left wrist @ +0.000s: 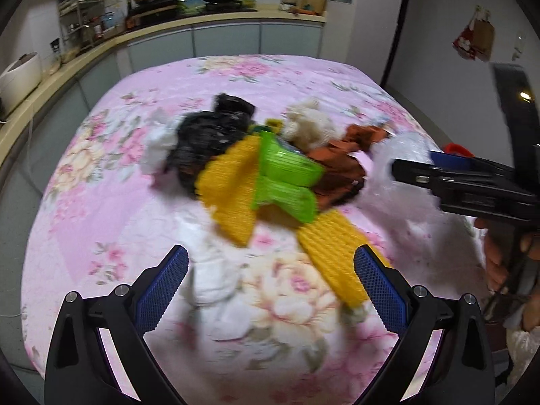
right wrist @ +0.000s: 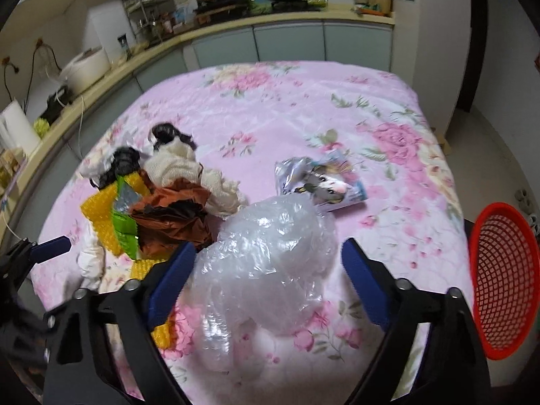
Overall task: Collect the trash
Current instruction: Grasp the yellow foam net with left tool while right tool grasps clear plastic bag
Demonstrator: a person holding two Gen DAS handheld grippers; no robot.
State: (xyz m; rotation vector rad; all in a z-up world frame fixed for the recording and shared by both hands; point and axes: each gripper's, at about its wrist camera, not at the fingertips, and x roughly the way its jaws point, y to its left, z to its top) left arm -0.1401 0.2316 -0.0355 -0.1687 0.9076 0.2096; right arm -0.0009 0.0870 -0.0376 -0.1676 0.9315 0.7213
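Observation:
A pile of trash lies on the pink floral bedspread (left wrist: 135, 175): a black plastic bag (left wrist: 206, 135), yellow ribbed pieces (left wrist: 233, 189), a green ribbed piece (left wrist: 287, 175), brown cloth (left wrist: 341, 165), a cream cloth (left wrist: 310, 121) and white tissue (left wrist: 216, 273). My left gripper (left wrist: 271, 280) is open, low over the white tissue. My right gripper (right wrist: 268, 276) is open around a crumpled bubble wrap (right wrist: 266, 263), with the wrap between its pads. The right gripper also shows in the left wrist view (left wrist: 418, 177).
A red mesh basket (right wrist: 506, 280) stands at the bed's right edge. A printed snack packet (right wrist: 327, 182) lies beyond the bubble wrap. A kitchen counter (left wrist: 101, 44) with pots and a rice cooker runs behind and left of the bed.

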